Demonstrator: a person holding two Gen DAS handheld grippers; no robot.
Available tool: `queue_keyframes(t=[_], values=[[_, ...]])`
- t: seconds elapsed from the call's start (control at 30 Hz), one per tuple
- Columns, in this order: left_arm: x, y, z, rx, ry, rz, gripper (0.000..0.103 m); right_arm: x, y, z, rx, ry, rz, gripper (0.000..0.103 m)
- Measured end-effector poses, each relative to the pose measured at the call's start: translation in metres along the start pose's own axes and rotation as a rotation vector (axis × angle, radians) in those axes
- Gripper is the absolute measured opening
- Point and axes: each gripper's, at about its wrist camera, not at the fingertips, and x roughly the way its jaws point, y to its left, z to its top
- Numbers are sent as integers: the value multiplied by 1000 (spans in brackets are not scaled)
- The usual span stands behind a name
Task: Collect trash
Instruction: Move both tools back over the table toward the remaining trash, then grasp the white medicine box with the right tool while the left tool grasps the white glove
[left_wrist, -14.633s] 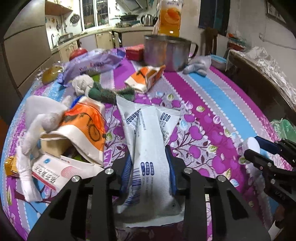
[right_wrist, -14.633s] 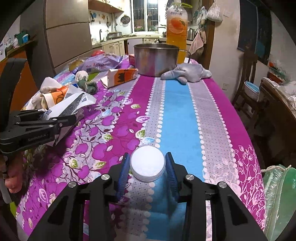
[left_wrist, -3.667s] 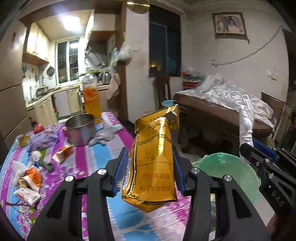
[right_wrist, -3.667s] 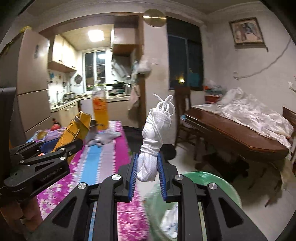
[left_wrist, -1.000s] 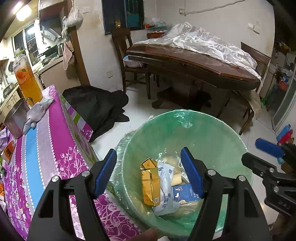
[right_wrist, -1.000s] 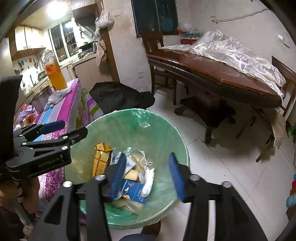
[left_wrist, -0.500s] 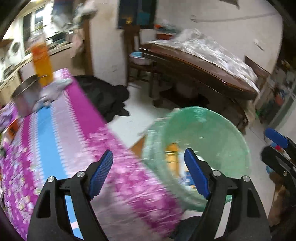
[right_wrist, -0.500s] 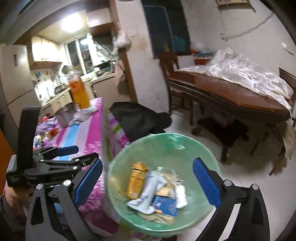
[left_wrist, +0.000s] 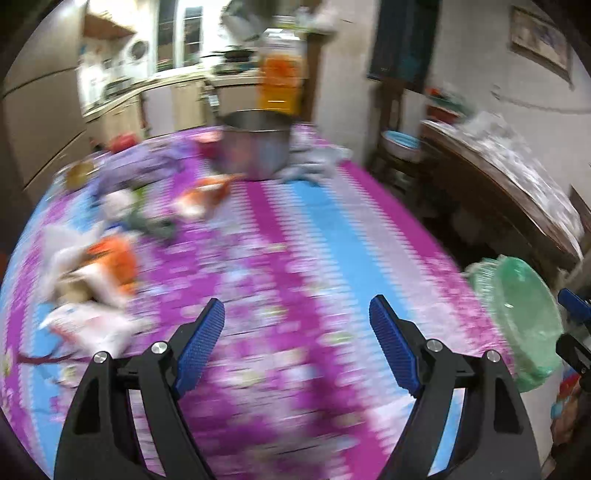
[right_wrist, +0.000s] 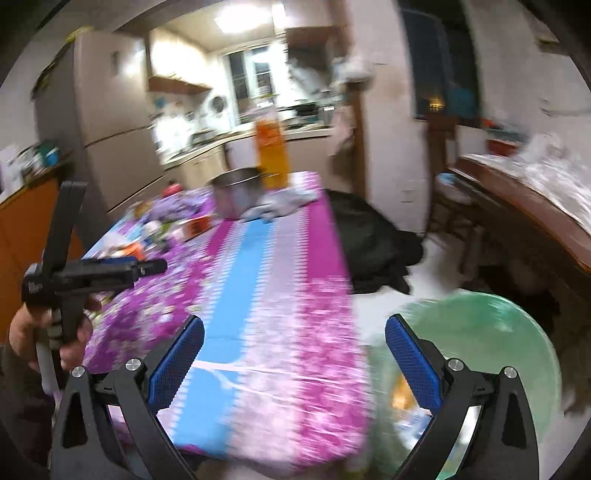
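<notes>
Both my left tool (left_wrist: 297, 345) and right tool (right_wrist: 294, 365) spread wide and empty, I face the counter (left_wrist: 295, 236), where wrappers (left_wrist: 92, 269) lie at its left, the lined bin (right_wrist: 491, 354) beside it; next, another grab.

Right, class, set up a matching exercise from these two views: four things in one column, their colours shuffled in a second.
Things:
1. round metal pot
2. tall juice bottle
3. plastic-lined trash bin
4. pads on the right gripper fingers

Colours:
A. green
B. blue
C. silver
D. orange

Pairs: 1-C, 2-D, 3-A, 4-B
</notes>
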Motion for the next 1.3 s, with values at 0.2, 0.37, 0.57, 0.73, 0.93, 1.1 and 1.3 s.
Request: queue_keyframes(t=[0.2,0.37,0.57,0.73,0.93,1.1,1.3], values=[[-16,128,0,-132,-5,125,81,49,86,14,-163,74,142,98],[-13,223,8,-211,-6,190,86,83,154,17,-243,124,239,98],[-17,260,-3,-145,-32,167,78,108,184,12,-272,160,265,98],[-8,240,-17,-5,-41,96,57,134,198,10,-260,182,278,98],[3,236,-13,22,-56,55,45,142,221,16,-298,180,304,97],[15,235,-12,18,-26,23,34,152,234,20,-321,191,328,92],[13,237,-9,-26,-48,12,10,172,255,26,-378,221,380,66]])
